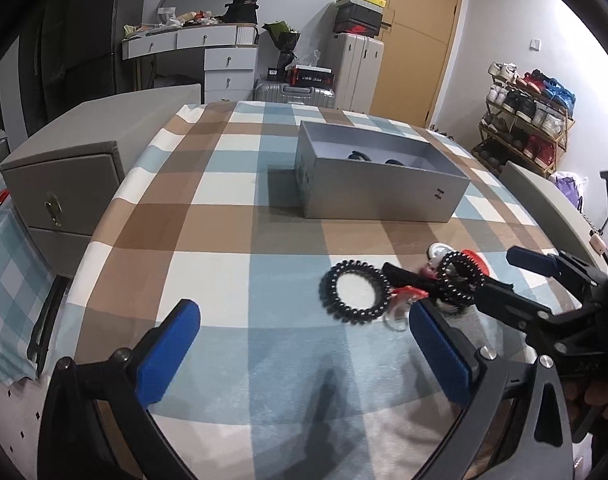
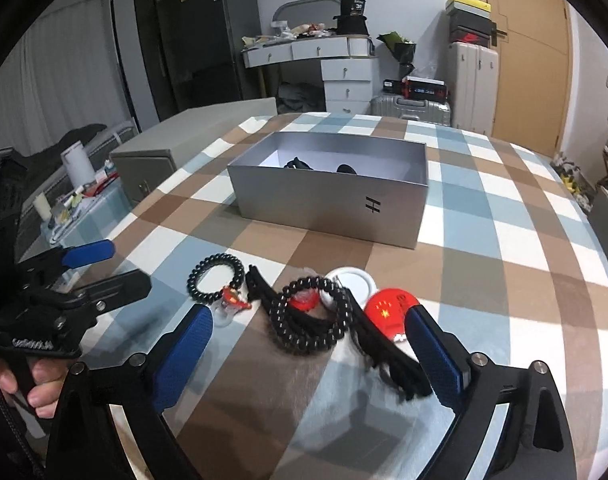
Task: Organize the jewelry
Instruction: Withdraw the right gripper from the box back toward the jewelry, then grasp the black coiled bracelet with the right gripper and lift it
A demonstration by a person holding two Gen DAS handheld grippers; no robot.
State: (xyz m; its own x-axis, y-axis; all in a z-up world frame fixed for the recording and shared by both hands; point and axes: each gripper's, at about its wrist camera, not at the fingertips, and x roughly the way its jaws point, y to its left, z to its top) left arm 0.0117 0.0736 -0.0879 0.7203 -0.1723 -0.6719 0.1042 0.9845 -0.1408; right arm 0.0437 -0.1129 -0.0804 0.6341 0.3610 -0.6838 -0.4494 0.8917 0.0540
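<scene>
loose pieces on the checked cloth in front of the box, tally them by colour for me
Black: 3, a spiral hair tie lying flat, a second spiral hair tie, a long black clip under it
Red: 3, a small red clip, a red round piece, a red disc with yellow stars
White: 1, a round white disc
Total: 7

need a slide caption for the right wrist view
Right gripper open over spiral hair ties and red badges on the checked cloth; grey box beyond.
</scene>
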